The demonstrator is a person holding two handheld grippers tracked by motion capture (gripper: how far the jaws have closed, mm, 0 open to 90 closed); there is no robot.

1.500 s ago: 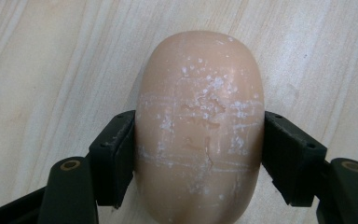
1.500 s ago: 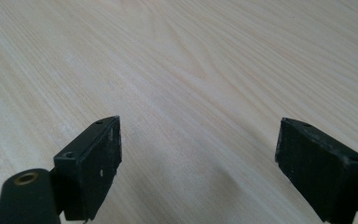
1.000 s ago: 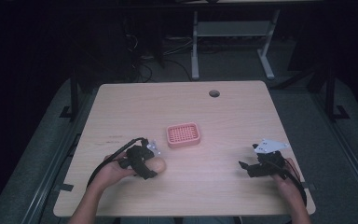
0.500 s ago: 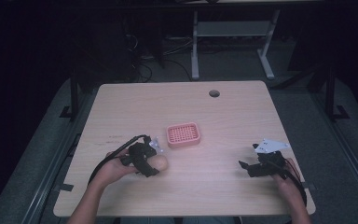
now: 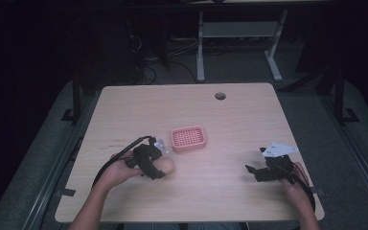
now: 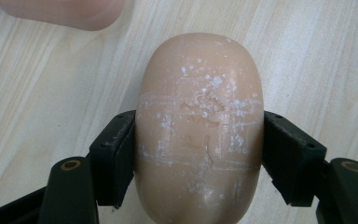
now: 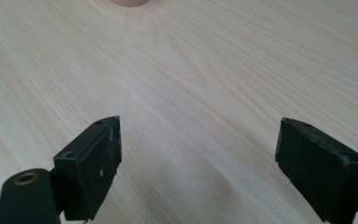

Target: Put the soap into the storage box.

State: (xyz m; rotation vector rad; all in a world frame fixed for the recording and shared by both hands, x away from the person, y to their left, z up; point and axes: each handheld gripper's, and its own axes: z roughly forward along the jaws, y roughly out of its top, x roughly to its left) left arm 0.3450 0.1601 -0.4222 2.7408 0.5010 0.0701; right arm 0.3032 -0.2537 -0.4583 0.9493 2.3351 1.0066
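left hand-held gripper clamping a bar of soap

left hand-held gripper [image 6: 198,154] is squeezing a tan soap bar [image 6: 199,126] between both jaws, pads pressing on its long sides, just above the wooden counter [image 5: 230,124]. in the high view the soap bar [image 5: 166,166] is sitting near the front left of the counter, just in front of a pink soap dish [image 5: 188,138]. right hand-held gripper [image 7: 198,168] is hanging low over bare wood at the front right, jaws standing wide apart, gripping nothing.
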